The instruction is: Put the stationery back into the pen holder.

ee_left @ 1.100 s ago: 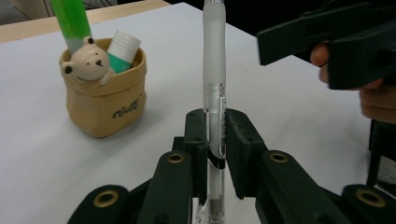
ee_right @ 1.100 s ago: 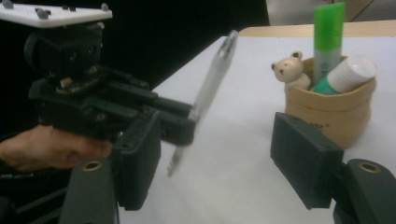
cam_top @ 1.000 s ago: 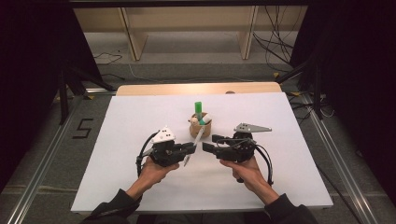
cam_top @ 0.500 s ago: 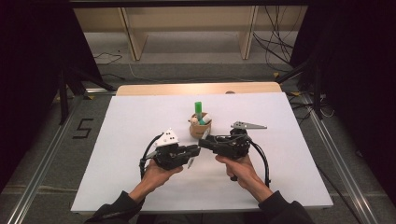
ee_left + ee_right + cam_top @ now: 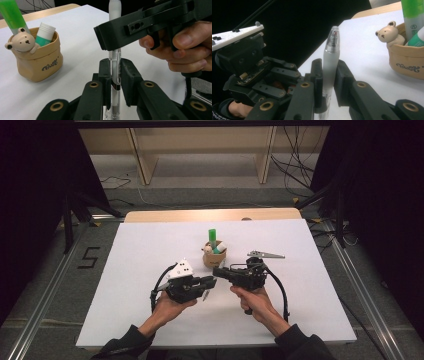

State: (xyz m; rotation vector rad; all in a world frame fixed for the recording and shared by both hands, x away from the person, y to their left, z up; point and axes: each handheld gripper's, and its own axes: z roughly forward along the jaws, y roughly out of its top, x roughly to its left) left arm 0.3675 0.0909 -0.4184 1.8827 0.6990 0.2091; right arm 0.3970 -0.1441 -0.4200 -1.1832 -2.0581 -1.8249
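Right gripper (image 5: 218, 271) jaws just closed on pen (image 5: 331, 62) | left gripper (image 5: 212, 281) — pinching pen too | cup (image 5: 214, 256) at 12 o'clock

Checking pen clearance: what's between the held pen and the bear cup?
Nothing: bare white table between the pen and the bear cup, per the left gripper view.

Both forearms enter from the bottom edge and converge toward the centre. The left black hand-held gripper (image 5: 209, 282) points toward the right black hand-held gripper (image 5: 218, 271), tips nearly meeting. Left jaws stand narrowly set, clamped. Right jaws have just been closing and now clamp narrowly too.
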